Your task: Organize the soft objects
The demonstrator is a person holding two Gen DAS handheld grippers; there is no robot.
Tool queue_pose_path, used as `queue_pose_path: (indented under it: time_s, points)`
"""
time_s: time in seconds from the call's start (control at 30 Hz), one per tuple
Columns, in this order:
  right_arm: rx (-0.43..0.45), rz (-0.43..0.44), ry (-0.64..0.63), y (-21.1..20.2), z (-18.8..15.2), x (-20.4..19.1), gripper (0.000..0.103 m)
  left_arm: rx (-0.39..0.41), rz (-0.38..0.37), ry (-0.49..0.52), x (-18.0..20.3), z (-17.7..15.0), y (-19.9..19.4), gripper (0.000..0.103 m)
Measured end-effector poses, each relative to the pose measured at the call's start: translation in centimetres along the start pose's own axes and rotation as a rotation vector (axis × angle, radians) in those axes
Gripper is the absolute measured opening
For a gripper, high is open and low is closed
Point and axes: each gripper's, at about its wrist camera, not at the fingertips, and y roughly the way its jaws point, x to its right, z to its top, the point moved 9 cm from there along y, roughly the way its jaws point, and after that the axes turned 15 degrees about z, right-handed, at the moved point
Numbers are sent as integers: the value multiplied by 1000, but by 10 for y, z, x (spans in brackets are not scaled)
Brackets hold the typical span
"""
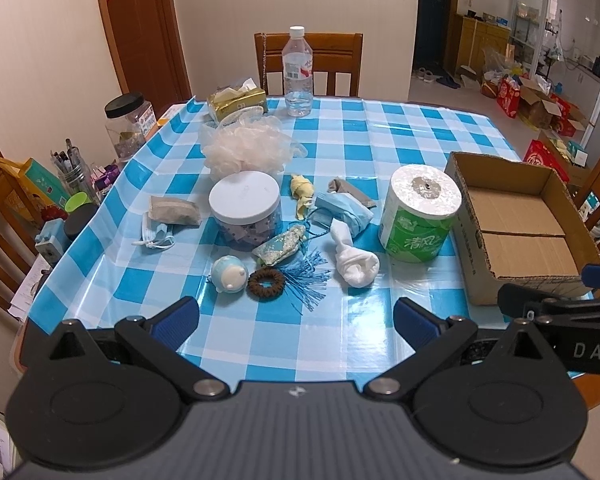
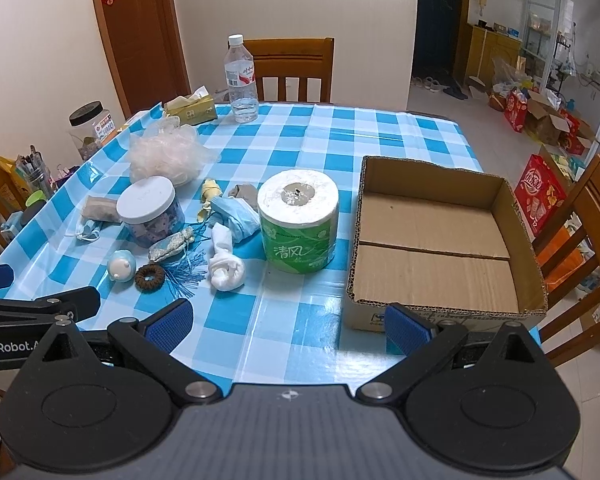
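Evidently both tools are parked at the near edge of the surface (image 1: 400,128) with nothing between their fingers: the left tool (image 1: 296,320) spreads its blue pads wide over the checked cloth, facing the heap, and the right tool (image 2: 288,326) is just as released, facing the gap between the toilet roll (image 2: 298,226) and the cardboard box (image 2: 516,216). That split probably sets one side to pick and the other to tend the box. Just ahead of the left tool lie a brown scrunchie (image 1: 266,283) and a rolled white sock (image 1: 356,262), with a blue face mask (image 1: 342,212), a yellow cloth twist (image 1: 302,194) and a mesh bath pouf (image 1: 244,148) farther back. A lidded plastic jar (image 1: 245,210) stands among them, hard and likely not for the box. The box sits apart on the right, open and empty, so sorting has not yet begun.
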Motion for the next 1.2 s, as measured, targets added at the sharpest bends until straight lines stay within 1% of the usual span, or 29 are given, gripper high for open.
queue_pose_path:
  time_s: [0.13, 0.17, 0.23, 0.43, 0.67, 0.83, 0.97, 1.03, 1.2]
  points:
    - [1, 4, -6, -1, 0, 2, 103, -5, -5, -6, -1, 3, -7, 102]
    - [2, 5, -7, -1, 0, 2, 103, -7, -2, -11, 12, 4, -9, 102]
    - [6, 6, -8, -2, 0, 3, 103, -8, -5, -13, 15, 4, -10, 102]
    - [17, 5, -3, -3, 1, 6, 103, 1, -11, -9, 19, 4, -1, 102]
    - [31, -2, -13, 1, 4, 4, 103, 12, -40, -6, 23, 9, 10, 102]
    - [47, -6, -50, 7, 4, 0, 103, 57, -66, -1, 24, 10, 18, 102]
    - [58, -1, -81, 18, 2, -6, 103, 123, -95, 3, 21, 8, 28, 102]
    - [53, -4, -98, 26, 0, -9, 103, 149, -93, 11, 19, 6, 34, 102]
    - [17, -37, -151, 49, -9, -15, 103, 150, -74, 55, 12, -3, 59, 102]
